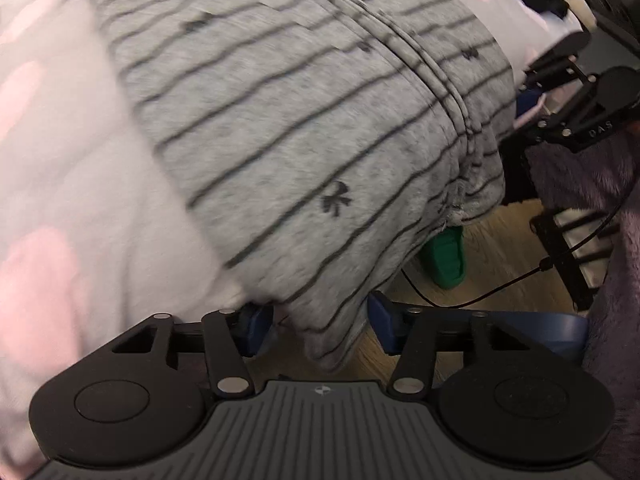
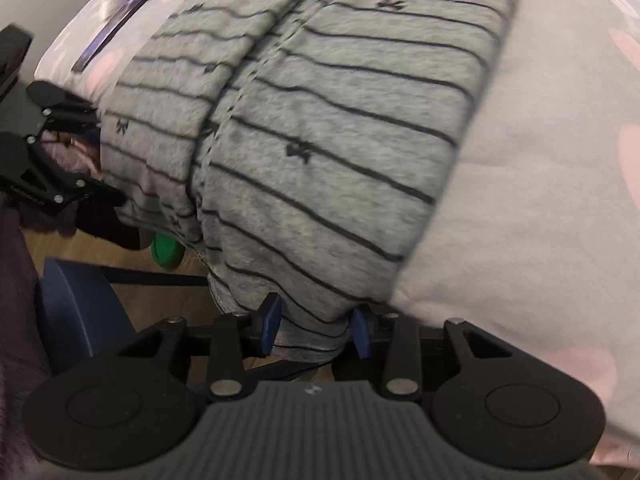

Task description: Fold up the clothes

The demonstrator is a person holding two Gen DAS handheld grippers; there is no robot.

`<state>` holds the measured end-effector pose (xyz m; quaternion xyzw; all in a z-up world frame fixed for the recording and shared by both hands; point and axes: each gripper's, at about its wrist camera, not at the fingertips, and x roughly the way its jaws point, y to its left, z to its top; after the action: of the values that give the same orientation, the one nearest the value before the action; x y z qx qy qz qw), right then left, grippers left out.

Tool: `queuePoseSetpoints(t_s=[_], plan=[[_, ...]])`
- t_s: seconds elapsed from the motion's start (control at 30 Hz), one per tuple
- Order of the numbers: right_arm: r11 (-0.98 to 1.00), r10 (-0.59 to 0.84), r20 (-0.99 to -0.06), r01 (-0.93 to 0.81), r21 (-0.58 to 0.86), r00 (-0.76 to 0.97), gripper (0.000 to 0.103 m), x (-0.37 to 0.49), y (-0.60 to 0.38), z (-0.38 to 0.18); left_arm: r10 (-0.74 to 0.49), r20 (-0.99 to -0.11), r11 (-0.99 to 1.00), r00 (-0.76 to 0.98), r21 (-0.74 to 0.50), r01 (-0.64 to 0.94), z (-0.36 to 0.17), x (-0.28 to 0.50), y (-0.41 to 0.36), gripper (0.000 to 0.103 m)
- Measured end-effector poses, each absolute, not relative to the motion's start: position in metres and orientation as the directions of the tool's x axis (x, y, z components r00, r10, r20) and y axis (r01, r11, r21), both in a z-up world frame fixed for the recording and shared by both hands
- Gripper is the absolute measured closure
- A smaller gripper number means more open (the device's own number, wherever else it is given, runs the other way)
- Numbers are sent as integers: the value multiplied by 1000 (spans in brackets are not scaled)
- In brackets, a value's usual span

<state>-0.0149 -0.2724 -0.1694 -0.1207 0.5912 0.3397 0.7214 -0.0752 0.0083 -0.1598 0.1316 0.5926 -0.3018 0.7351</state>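
A grey fleece garment [image 1: 304, 120] [image 2: 320, 140] with thin dark stripes and small bow prints lies on a white sheet with pink patches [image 1: 60, 168] [image 2: 540, 168]. Its edge hangs over the bed's side. My left gripper [image 1: 320, 326] points steeply down, and a hanging corner of the garment sits between its blue pads [image 1: 258, 330], with slight gaps on both sides. My right gripper [image 2: 316, 326] also points down. A bunched fold of the hem fills the space between its blue pads [image 2: 272, 320], narrowing where they meet it.
Wooden floor [image 1: 500, 240] shows below the bed edge, with a green object [image 1: 444, 256] [image 2: 166, 252] on it. Fuzzy purple fabric [image 1: 580, 184] and the other gripper's black linkage [image 1: 576, 120] [image 2: 40, 160] stand alongside. A dark flat object [image 2: 108, 40] lies on the sheet.
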Motion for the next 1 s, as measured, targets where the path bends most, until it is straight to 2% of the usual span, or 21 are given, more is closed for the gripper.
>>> queuePoseSetpoints(t_s=[0.03, 0.1, 0.13, 0.2, 0.23, 0.3, 0.4, 0.53, 0.77, 1.0], plan=[[734, 346, -936, -641, 224, 69, 61, -15, -270, -173, -281, -952, 774, 119, -152, 615, -162, -77, 6, 61], [730, 342, -938, -645, 223, 62, 62, -15, -267, -179, -272, -954, 759, 128, -131, 637, -166, -79, 3, 72], [732, 339, -939, -643, 225, 57, 68, -15, -267, -183, -272, -953, 757, 131, -128, 641, -166, -80, 3, 74], [733, 335, -941, -642, 224, 54, 81, -15, -266, -186, -299, -948, 751, 113, -160, 641, -163, -80, 8, 89], [732, 342, -938, -640, 233, 49, 86, -15, -266, -185, -309, -945, 748, 105, -174, 640, -161, -80, 9, 90], [727, 358, -933, -636, 258, 30, 88, -15, -269, -180, -314, -946, 739, 88, -185, 648, -156, -81, 12, 93], [718, 369, -929, -634, 288, -4, 89, -15, -272, -169, -332, -942, 713, 49, -217, 667, -139, -80, 19, 95], [690, 446, -894, -620, 374, -42, 89, -12, -280, -148, -437, -900, 690, 8, -329, 645, -111, -72, 36, 96], [525, 715, -698, -628, 574, -41, 89, -7, -305, -86, -612, -791, 621, -22, -498, 605, -76, -55, 64, 96], [531, 797, -596, -578, 620, 94, 90, 31, -319, -60, -738, -670, 606, 75, -611, 510, -51, -12, 87, 96]])
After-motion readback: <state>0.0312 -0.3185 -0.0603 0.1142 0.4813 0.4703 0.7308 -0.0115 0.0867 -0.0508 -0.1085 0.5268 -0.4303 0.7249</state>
